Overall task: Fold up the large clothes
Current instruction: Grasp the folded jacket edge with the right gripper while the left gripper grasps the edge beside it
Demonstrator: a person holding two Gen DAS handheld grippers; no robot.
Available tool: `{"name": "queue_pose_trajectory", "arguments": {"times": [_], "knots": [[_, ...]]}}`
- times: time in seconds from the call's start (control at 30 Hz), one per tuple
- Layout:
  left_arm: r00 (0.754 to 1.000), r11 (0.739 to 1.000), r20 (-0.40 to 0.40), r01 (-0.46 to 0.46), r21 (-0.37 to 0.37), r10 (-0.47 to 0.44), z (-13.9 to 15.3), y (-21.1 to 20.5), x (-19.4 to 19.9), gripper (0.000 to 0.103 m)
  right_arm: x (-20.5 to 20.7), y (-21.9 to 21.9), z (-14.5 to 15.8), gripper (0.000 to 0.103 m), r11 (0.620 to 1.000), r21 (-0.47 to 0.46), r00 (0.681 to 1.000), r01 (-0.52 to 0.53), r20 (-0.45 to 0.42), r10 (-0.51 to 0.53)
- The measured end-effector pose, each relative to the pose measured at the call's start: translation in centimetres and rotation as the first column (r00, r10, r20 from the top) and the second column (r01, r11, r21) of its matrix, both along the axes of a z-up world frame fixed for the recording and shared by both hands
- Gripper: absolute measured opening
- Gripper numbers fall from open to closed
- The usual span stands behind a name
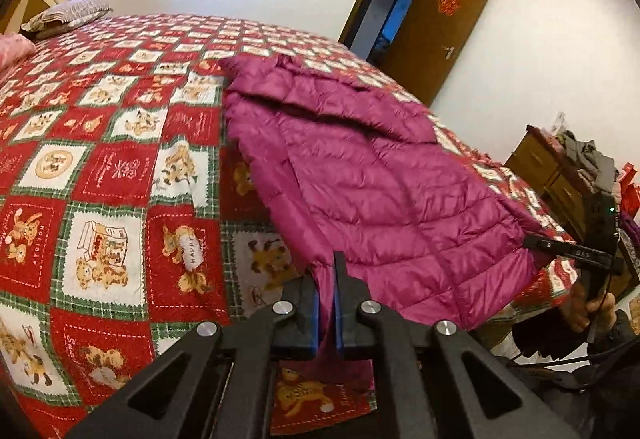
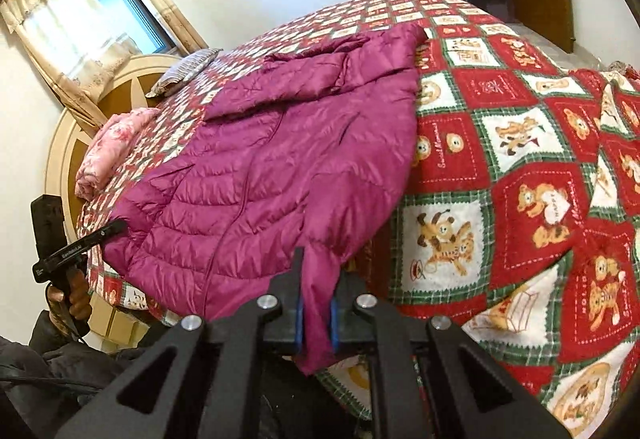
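Left gripper is clamped on one hem corner of the magenta down jacket, fabric pinched between the blue pads. Right gripper is clenched on the other hem corner, cloth bunched between its fingers and hanging below them. Each gripper also shows in the other's view, at the far hem corner.

Jacket lies on the bed, on the red patchwork quilt, hem end at the near bed edge and lifted slightly off it, collar end further up the bed.

Progress, my read: early-mid. Sleeves look folded in across the body (one flap is visible across the upper half), body is narrowed to a rough rectangle. Hem-to-collar fold is not done yet; both grips look set up for it. Final flatten is also left.

Hard to tell:
- The far sleeve layout is a crumple of folds; can't confirm both sleeves are tucked.
- Collar or hood is not resolvable.
- Underside of jacket and the fabric below the grippers are cut off by the gripper bodies.

Beyond: pillow, pink folded bedding, headboard, window, open door.
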State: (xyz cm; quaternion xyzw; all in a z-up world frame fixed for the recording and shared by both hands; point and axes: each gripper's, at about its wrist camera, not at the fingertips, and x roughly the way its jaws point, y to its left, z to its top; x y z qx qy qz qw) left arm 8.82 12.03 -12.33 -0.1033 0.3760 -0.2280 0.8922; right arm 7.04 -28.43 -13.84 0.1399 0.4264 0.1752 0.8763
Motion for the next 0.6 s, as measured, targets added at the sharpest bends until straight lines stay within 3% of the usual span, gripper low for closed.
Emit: {"name": "queue_pose_trajectory", "arguments": {"times": [0.33, 0.6], "knots": [[1.0, 1.0, 0.005, -0.016, 0.013, 0.016, -0.5, -0.2, -0.3, 0.004, -1.2, -0.5, 0.1, 0.012, 1.0, -0.011, 1.0, 0.005, -0.005, -0.006], [0.991, 0.999, 0.121, 0.051, 0.015, -0.052, 2.4, -0.8, -1.9, 0.004, -2.6, -1.5, 2.1, 0.012, 1.0, 0.01, 0.999, 0.013, 0.05, -0.014]]}}
